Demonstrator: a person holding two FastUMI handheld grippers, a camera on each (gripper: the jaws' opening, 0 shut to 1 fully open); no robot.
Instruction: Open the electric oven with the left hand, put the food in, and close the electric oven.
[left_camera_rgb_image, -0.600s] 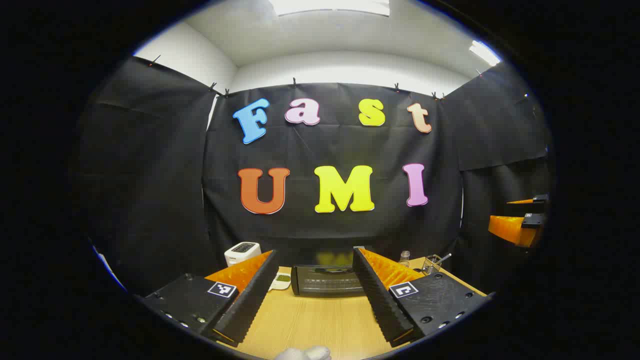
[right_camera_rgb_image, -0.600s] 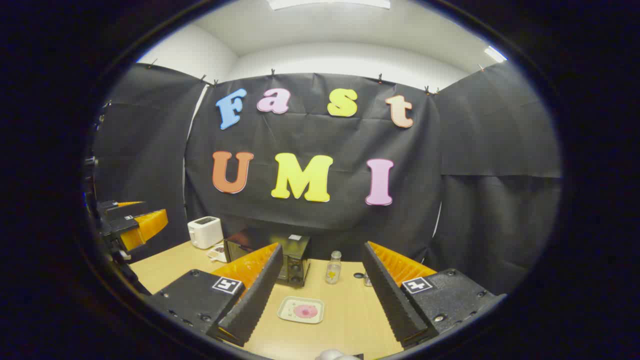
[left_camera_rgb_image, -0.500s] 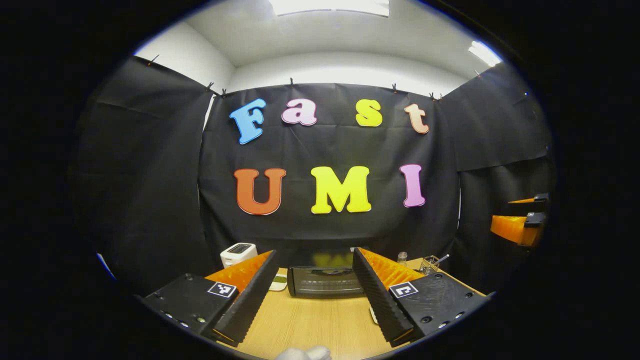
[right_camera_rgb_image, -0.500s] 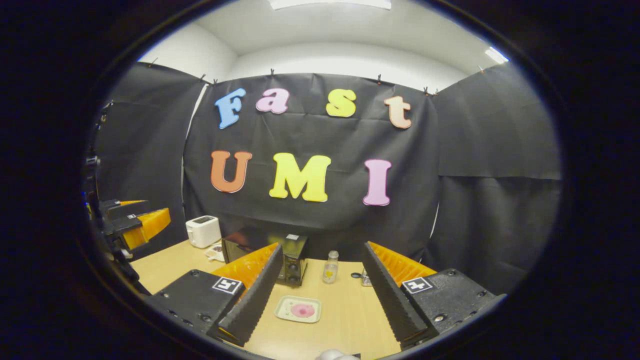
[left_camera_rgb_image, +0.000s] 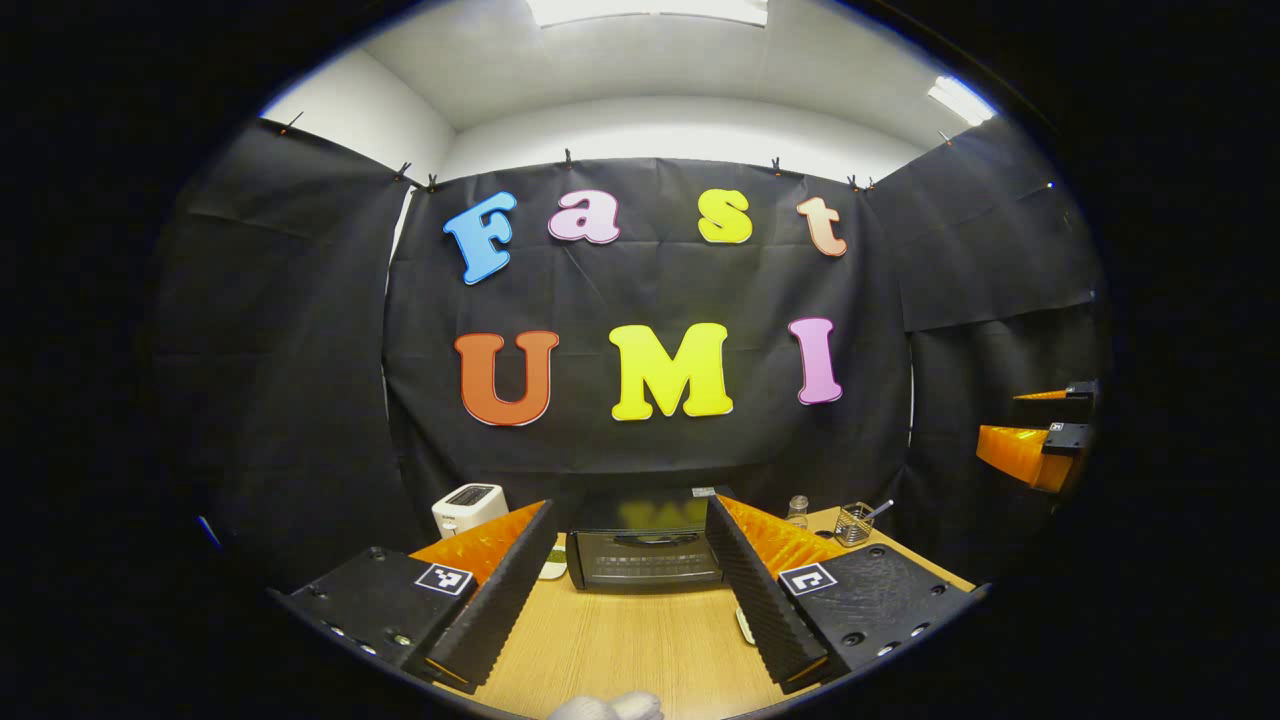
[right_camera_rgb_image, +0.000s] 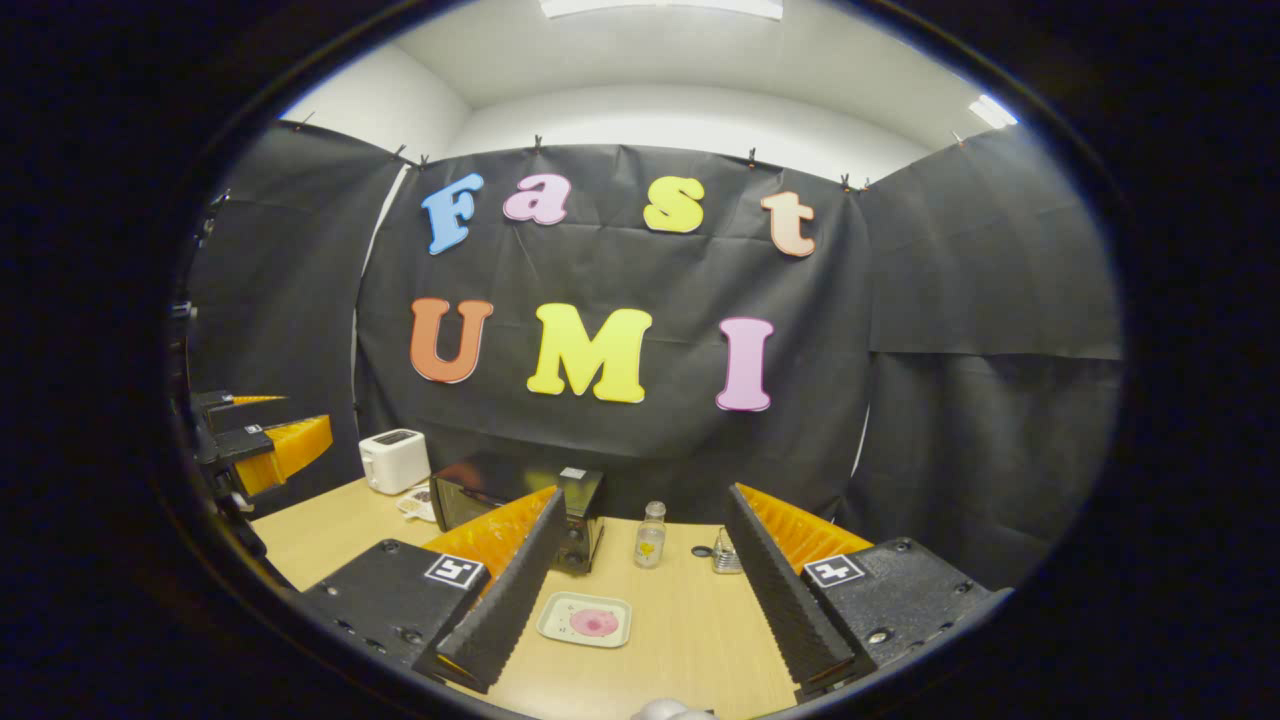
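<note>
I am at the first step: my left gripper, fingers apart and empty, faces the closed electric oven ahead; next it must reach the door handle.

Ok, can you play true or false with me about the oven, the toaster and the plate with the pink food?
1. The black electric oven has its door shut. True.
2. The left gripper is squeezing the oven's handle. False: its fingers are wide apart and well short of the oven, with bare wooden table between.
3. The pale rectangular plate with pink food sits on the table in front of the oven. True.
4. The small white toaster stands on top of the oven. False: it stands on the table beside it.
5. The right gripper is holding the plate. False: it is open, holding nothing.
</note>
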